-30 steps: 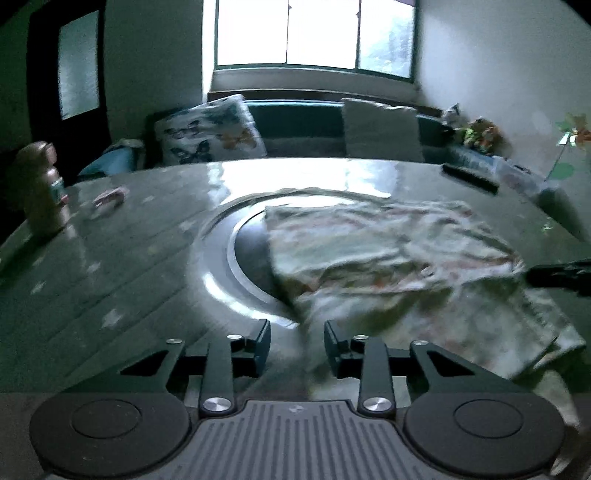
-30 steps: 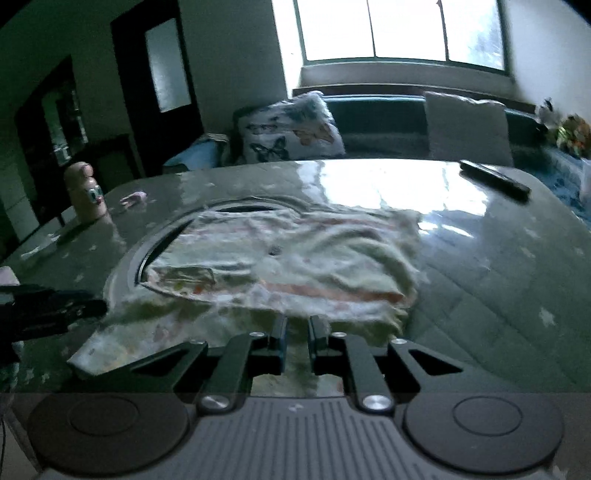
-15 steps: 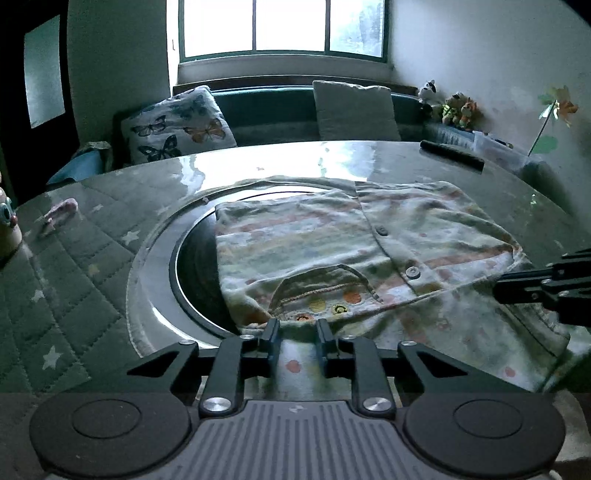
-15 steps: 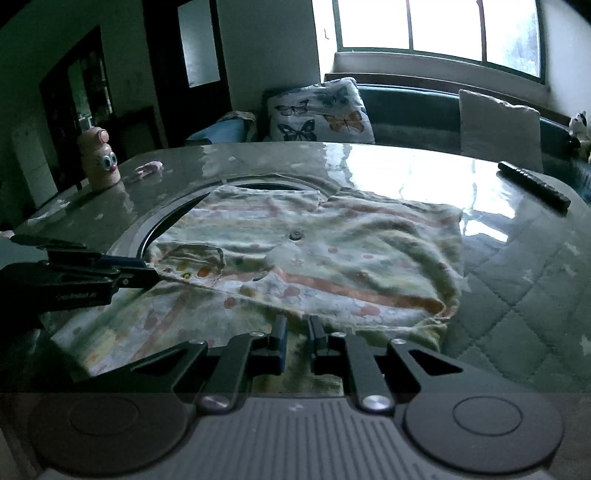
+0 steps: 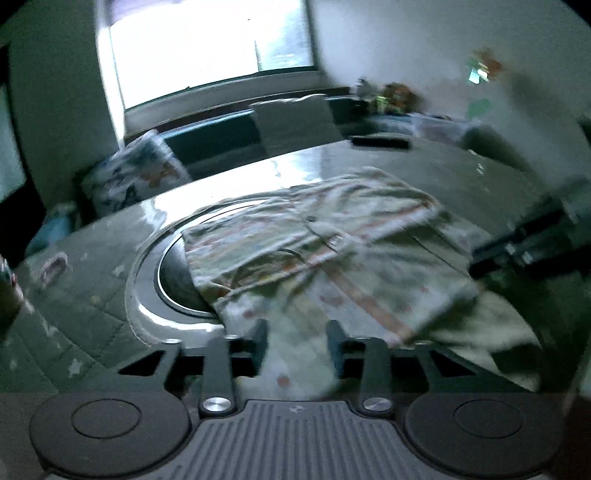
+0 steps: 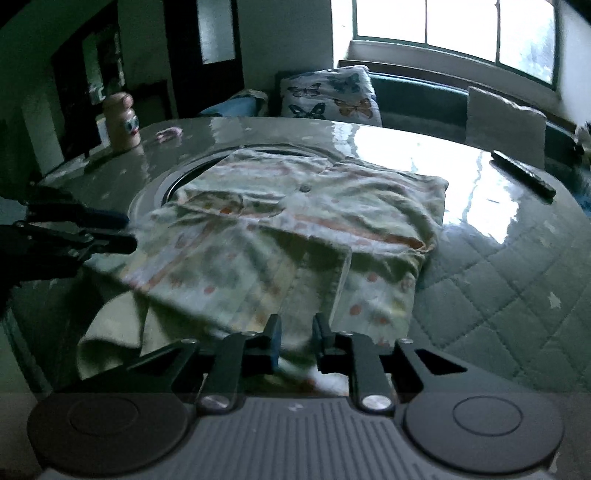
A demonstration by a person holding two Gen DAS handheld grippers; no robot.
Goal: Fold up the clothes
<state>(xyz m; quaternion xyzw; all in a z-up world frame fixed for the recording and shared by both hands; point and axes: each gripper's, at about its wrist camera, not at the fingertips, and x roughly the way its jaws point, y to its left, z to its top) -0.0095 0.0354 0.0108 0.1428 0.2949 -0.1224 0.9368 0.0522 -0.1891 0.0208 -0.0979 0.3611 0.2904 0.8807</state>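
Both tools' jaws just parted, patterned garment (image 6: 288, 236) between.

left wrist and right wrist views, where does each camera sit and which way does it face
Left wrist: rides the left gripper, looking down across the pale patterned garment on the quilted green table toward the bright window; its own jaws stand apart over cloth, the right gripper enters at the right edge.
Right wrist: rides the right gripper, facing the same garment and window; the left gripper enters at the left edge.
Shared: garment, table, black remote, butterfly cushion.
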